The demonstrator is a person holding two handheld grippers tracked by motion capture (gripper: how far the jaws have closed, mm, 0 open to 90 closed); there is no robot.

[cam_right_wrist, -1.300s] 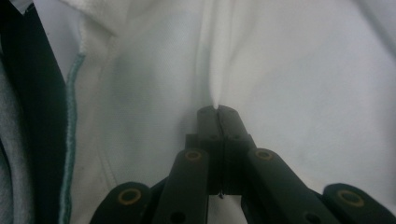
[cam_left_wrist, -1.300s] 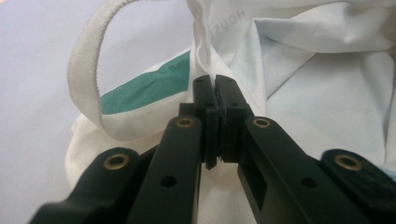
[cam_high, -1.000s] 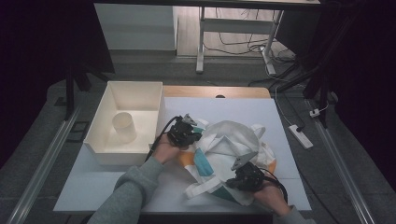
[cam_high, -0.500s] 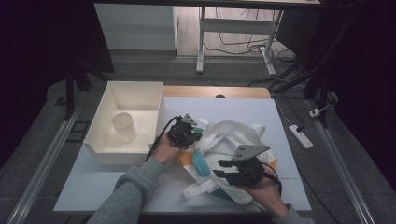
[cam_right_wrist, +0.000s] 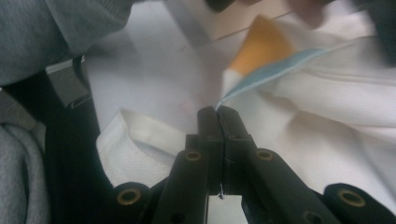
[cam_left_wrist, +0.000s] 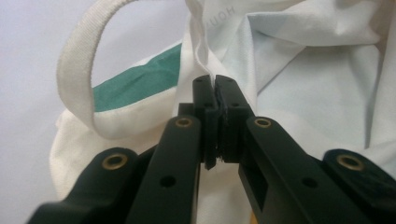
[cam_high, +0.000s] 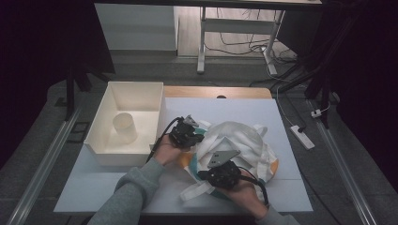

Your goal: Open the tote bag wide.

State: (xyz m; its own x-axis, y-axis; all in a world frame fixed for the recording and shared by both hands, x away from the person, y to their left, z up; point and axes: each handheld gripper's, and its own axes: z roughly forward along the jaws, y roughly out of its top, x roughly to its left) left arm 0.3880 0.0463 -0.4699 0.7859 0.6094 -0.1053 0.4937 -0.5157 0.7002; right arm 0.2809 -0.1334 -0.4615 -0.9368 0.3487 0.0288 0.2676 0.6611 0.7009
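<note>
You work at a pale matte tabletop (cam_high: 263, 110) in a dark room. One crumpled white cloth tote bag (cam_high: 244, 140) with teal and orange panels lies right of one white plastic bin (cam_high: 101, 126) holding one cup (cam_high: 124, 126). Your left gripper (cam_left_wrist: 215, 84) and right gripper (cam_right_wrist: 217, 112) each clamp its fabric.

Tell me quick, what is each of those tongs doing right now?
Left tongs: shut, pinching a fold of the white cloth bag.
Right tongs: shut, pinching the bag's thin blue-edged rim.
</note>
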